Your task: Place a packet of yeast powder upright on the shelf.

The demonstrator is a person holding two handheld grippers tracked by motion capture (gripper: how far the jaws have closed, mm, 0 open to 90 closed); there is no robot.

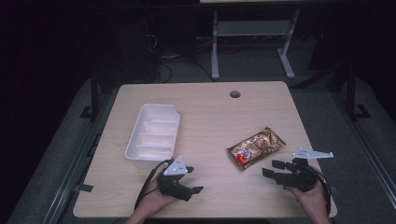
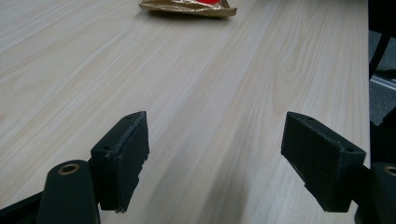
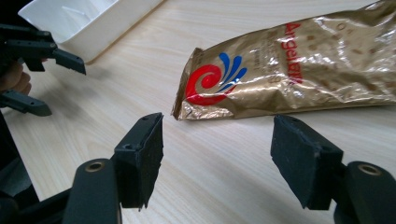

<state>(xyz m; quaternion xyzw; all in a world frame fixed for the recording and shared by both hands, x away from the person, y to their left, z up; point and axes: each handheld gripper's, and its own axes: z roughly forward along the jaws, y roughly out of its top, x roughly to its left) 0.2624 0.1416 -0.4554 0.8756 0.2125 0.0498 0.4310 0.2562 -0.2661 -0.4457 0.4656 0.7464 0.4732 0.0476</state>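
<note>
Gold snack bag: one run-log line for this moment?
gold snack bag: flat on table, untouched | white tray: empty | left gripper: open, empty | right gripper: open, near bag

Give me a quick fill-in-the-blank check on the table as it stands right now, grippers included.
1. The gold snack bag lies on the table, nearest the ____ gripper.
2. The white tray sits on the table's ____ side in the high view.
3. The jaws of the right gripper stand ____, with nothing between them.
4. The left gripper holds ____.

Missing words: right; left; open; nothing
</note>
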